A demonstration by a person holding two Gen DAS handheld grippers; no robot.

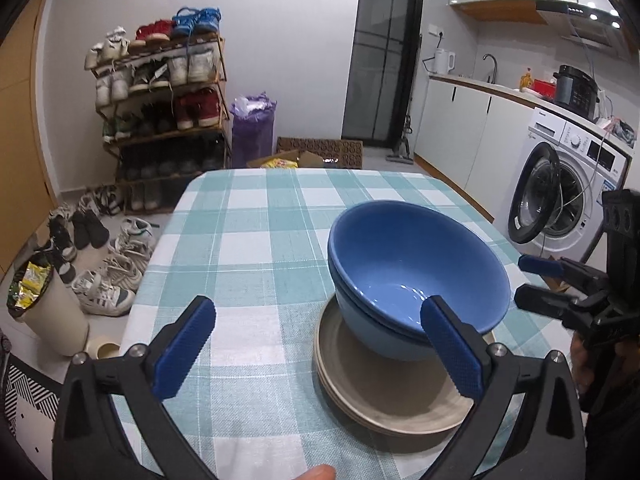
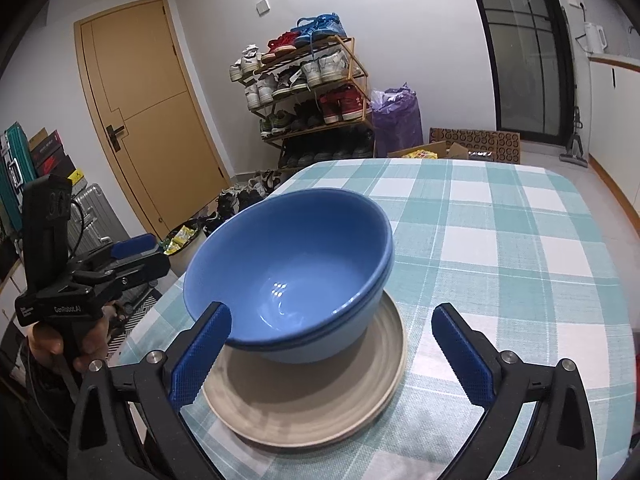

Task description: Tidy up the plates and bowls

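Note:
Two nested blue bowls [image 1: 416, 276] sit on a stack of beige plates [image 1: 384, 404] on the checked tablecloth [image 1: 248, 248]. In the right wrist view the bowls [image 2: 296, 268] and plates [image 2: 312, 396] lie just ahead. My left gripper [image 1: 320, 344] is open and empty, with its right finger in front of the bowls' near side. My right gripper [image 2: 332, 352] is open and empty above the plates' near rim. It also shows at the right edge of the left wrist view [image 1: 532, 284], open. The left gripper shows at the left in the right wrist view [image 2: 140, 256].
A shoe rack [image 1: 164, 108] and loose shoes [image 1: 108, 272] stand left of the table. A cream bin [image 1: 44, 312] sits on the floor by the table's left edge. A washing machine [image 1: 560, 192] with its door open is at the right. A wooden door [image 2: 140, 120] is behind.

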